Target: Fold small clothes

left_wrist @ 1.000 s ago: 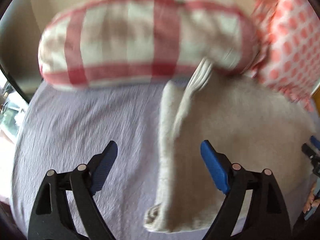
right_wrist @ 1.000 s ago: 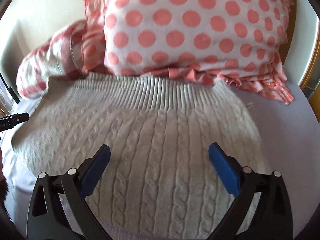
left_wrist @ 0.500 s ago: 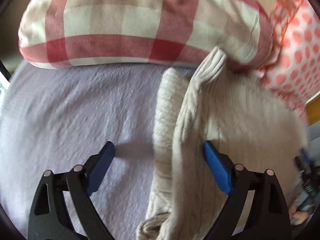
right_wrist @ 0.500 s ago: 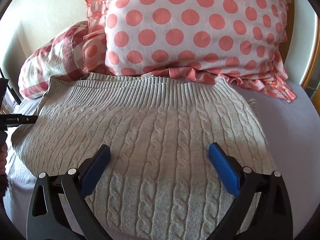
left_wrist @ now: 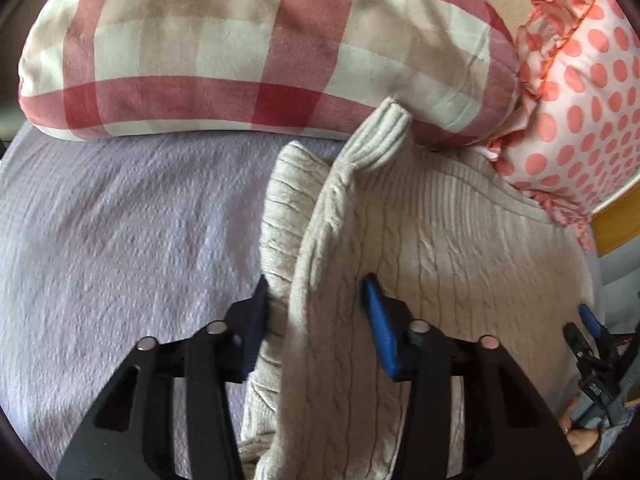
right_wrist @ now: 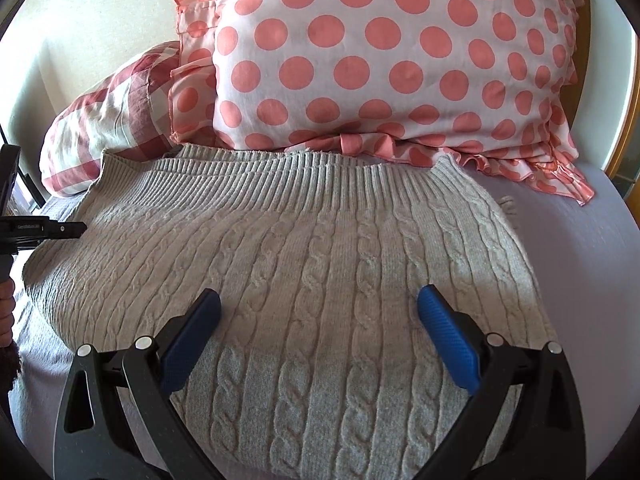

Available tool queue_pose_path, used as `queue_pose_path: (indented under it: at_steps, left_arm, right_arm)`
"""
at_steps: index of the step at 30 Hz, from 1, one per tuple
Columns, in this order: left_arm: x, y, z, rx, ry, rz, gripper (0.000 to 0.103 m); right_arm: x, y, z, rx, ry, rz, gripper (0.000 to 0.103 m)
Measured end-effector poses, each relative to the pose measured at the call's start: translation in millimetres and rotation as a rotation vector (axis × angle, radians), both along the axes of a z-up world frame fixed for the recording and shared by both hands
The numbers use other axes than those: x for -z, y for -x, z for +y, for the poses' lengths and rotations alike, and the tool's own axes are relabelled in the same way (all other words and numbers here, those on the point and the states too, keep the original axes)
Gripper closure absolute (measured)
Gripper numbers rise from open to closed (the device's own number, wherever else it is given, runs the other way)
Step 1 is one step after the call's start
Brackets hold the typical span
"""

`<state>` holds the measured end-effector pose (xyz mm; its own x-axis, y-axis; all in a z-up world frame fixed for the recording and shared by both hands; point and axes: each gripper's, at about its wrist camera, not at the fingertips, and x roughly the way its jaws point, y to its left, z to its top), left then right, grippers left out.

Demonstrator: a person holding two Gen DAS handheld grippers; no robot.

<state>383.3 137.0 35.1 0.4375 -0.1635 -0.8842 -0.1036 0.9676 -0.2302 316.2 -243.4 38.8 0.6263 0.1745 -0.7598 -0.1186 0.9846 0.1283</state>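
Note:
A cream cable-knit sweater (right_wrist: 320,264) lies flat on the lilac bedsheet (left_wrist: 120,232), ribbed hem toward the pillows. In the left wrist view the sweater's (left_wrist: 440,240) left edge is bunched into a raised fold. My left gripper (left_wrist: 316,312) is partly closed around that fold, its jaws pressing the knit on both sides. My right gripper (right_wrist: 318,320) is open and empty, hovering over the middle of the sweater. The right gripper also shows at the left wrist view's right edge (left_wrist: 592,332).
A red-and-white checked pillow (left_wrist: 248,48) and a pink polka-dot pillow (right_wrist: 392,52) lie against the wall just beyond the sweater. A wooden bed frame (left_wrist: 616,220) runs along the right. Bare sheet stretches to the left of the sweater.
My left gripper has moved onto the sweater's left edge and its jaws have narrowed around the bunched fold. The right gripper has stayed almost still and open.

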Motion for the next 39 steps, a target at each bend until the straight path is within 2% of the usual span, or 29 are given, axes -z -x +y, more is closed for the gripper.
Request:
queue_pose_path:
  at_steps: [1,3,4,6,9,11,14,17,20,22,26,28,30,31,34,36,37,39]
  left_arm:
    - [0.0,-1.1,2.0,-0.013,0.014,0.005,0.065]
    - [-0.5,-0.9,0.2,-0.006,0.035,0.009,0.085]
    - [-4.8,0.6,-3.0,0.000,0.012,0.011,0.087]
    - [-16.2,4.6,-6.8,0.000,0.003,0.012,0.089]
    - [-46.3,5.1,-27.5,0.021,0.091,-0.014,0.089]
    - [-69.9,5.9,-54.8,0.056,0.113,-0.046,0.089]
    - [-96.8,9.3,-109.5,0.132,0.115,-0.090,0.089]
    - [-105.1,9.9,-180.2,0.227,0.163,-0.098,0.089]
    - [-98.4,8.3,-248.9,0.323,0.254,-0.074,0.089]
    - [-79.3,8.7,-298.7,0.390,0.305,-0.036,0.089]
    - [-23.2,4.9,-350.8,0.433,0.369,0.103,0.089]
    - [-10.1,4.9,-358.1,0.453,0.388,0.113,0.087]
    - [-16.2,5.6,-348.7,0.465,0.444,0.094,0.079]
    - [-20.9,3.7,-339.2,0.471,0.503,0.099,0.075]
    - [-42.4,10.8,-297.6,0.488,0.638,0.032,0.054]
    - [-63.7,18.6,-264.8,0.472,0.622,-0.077,0.029]
    - [-70.5,21.6,-252.3,0.455,0.593,-0.117,0.026]
    - [-78.8,29.8,-221.8,0.391,0.480,-0.167,0.024]
  right_arm:
    - [-0.5,0.7,-0.5,0.000,-0.001,0.001,0.002]
    - [-0.7,0.9,-0.9,-0.001,-0.002,0.005,0.002]
    - [-0.2,0.8,-0.2,-0.002,0.003,0.008,0.002]
    - [2.1,-0.3,3.1,-0.007,0.029,0.019,0.002]
    - [1.1,-0.1,3.8,-0.007,0.038,0.020,0.002]
    - [-5.0,1.9,-3.4,0.015,0.021,0.006,0.002]
    - [-23.7,9.9,-31.8,0.129,-0.009,-0.070,0.002]
    - [-36.7,17.3,-69.7,0.282,-0.020,-0.128,0.002]
    - [-38.8,21.3,-103.9,0.411,-0.023,-0.139,0.002]
    - [-36.5,23.1,-128.1,0.484,-0.054,-0.130,0.002]
    - [-29.8,26.2,-167.5,0.615,-0.103,-0.100,0.002]
    - [-28.4,26.8,-177.6,0.647,-0.116,-0.095,0.002]
    - [-28.7,28.5,-181.1,0.660,-0.128,-0.095,0.002]
    - [-30.0,28.2,-180.4,0.653,-0.128,-0.101,0.002]
    - [-36.8,30.6,-172.9,0.599,-0.139,-0.142,0.002]
    - [-43.5,34.4,-167.2,0.522,-0.172,-0.183,0.002]
    - [-48.6,35.3,-159.6,0.455,-0.194,-0.214,0.002]
    - [-57.8,37.9,-143.6,0.332,-0.210,-0.249,0.002]
